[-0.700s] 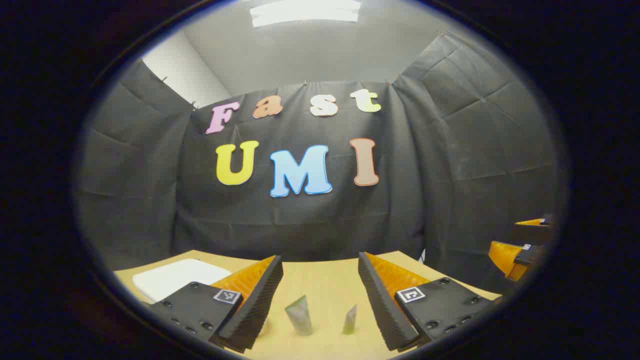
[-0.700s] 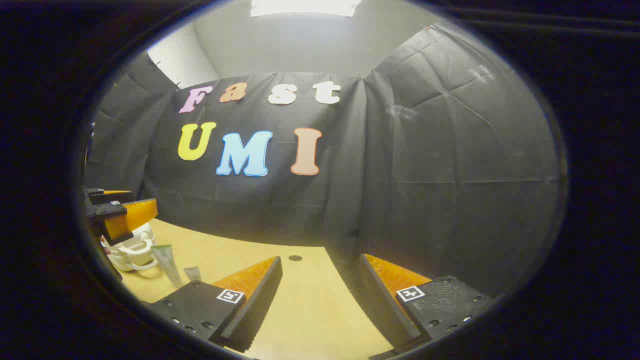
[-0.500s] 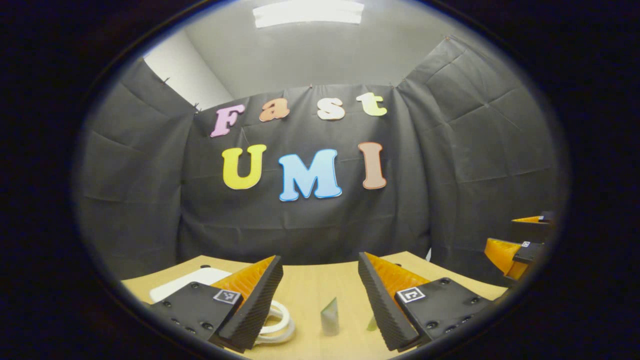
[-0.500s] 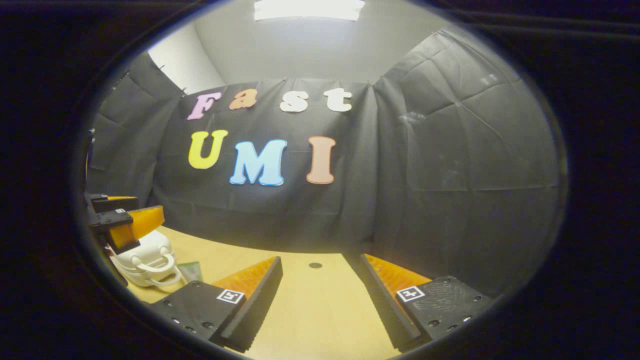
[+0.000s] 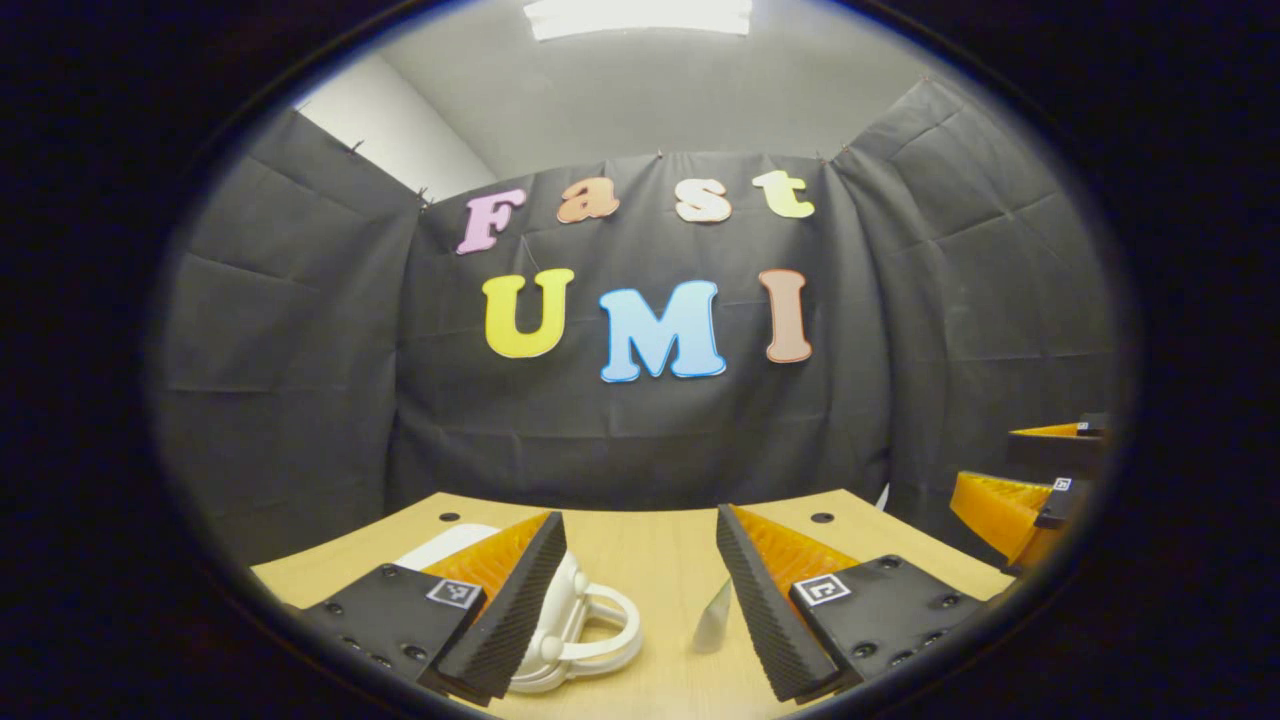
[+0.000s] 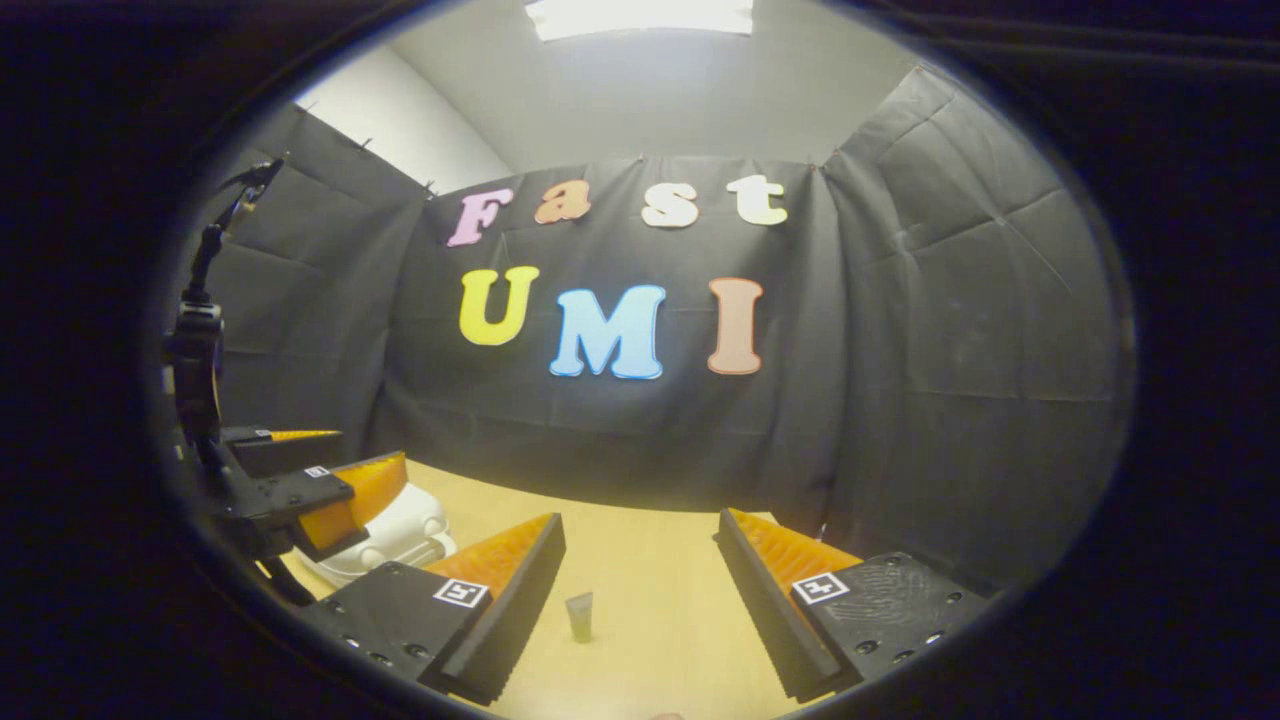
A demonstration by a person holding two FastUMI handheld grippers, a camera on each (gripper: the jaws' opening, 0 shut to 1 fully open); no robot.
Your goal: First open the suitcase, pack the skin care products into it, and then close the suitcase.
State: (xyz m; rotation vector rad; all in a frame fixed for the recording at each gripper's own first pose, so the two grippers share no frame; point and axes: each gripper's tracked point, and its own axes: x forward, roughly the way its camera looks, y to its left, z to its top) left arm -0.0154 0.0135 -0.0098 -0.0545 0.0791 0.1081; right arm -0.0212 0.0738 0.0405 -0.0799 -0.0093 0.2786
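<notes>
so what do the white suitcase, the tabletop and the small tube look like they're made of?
Suitcase: looks like hard moulded plastic, glossy white; smooth rounded shell and a rigid loop handle with highlights.
Tabletop: probably wood-look laminate, matte light tan; flat and even, with round holes near the far edge.
Tube: likely soft plastic, dull greenish; it stands on the table, too small to tell more.

In the left gripper view, the suitcase [image 5: 575, 640] is lying on the table [image 5: 650, 560], partly behind the left finger of the left gripper [image 5: 640, 600], and a tube [image 5: 714, 620] is standing just beside the right finger. In the right gripper view, the suitcase [image 6: 400, 525] is sitting at the left, behind the left gripper [image 6: 330, 480], while a small tube [image 6: 579, 614] is standing between the fingers of the right gripper [image 6: 640, 600].
</notes>
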